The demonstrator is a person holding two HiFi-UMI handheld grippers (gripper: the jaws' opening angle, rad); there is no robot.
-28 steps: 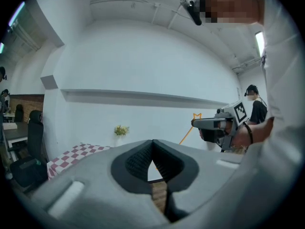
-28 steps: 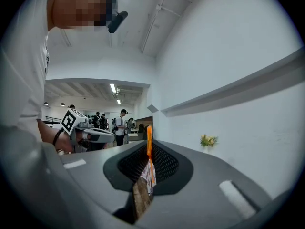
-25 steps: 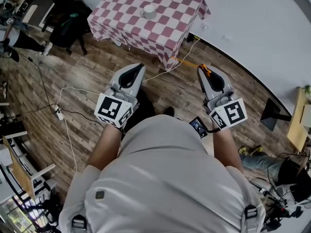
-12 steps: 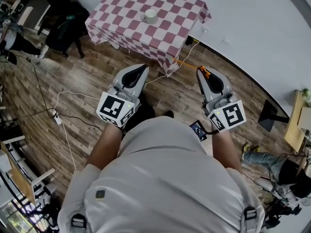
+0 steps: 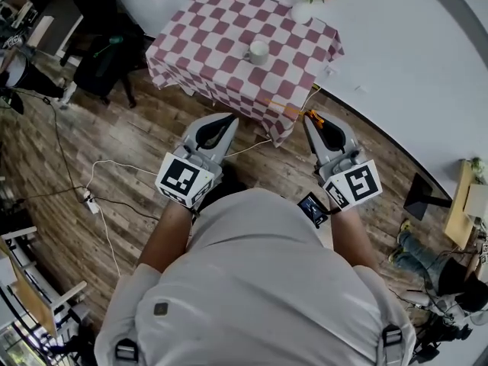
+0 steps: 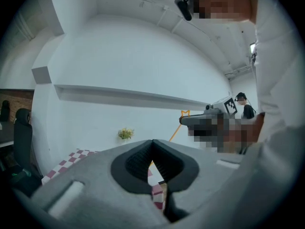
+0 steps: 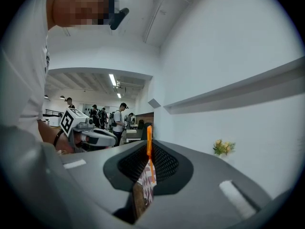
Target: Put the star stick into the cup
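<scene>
A white cup (image 5: 258, 52) stands on the table with the pink-and-white check cloth (image 5: 206, 29), ahead of me in the head view. My right gripper (image 5: 309, 116) is shut on the orange star stick (image 5: 315, 117), which pokes out between its jaws (image 7: 149, 138); it is short of the table's near edge. From the left gripper view the stick's star (image 6: 185, 113) shows against the white wall. My left gripper (image 5: 228, 118) is held beside the right one, jaws shut with nothing in them (image 6: 152, 142).
A vase of yellow flowers (image 5: 305, 6) stands at the table's far edge. White and orange cables (image 5: 114, 147) and a power strip (image 5: 91, 203) lie on the wooden floor. A black chair (image 5: 107, 44) stands left of the table. A white wall runs behind it.
Both grippers have moved forward toward the table. The table and cup sit lower and nearer in the head view, and the flower vase has come into sight. The stick stays gripped.
</scene>
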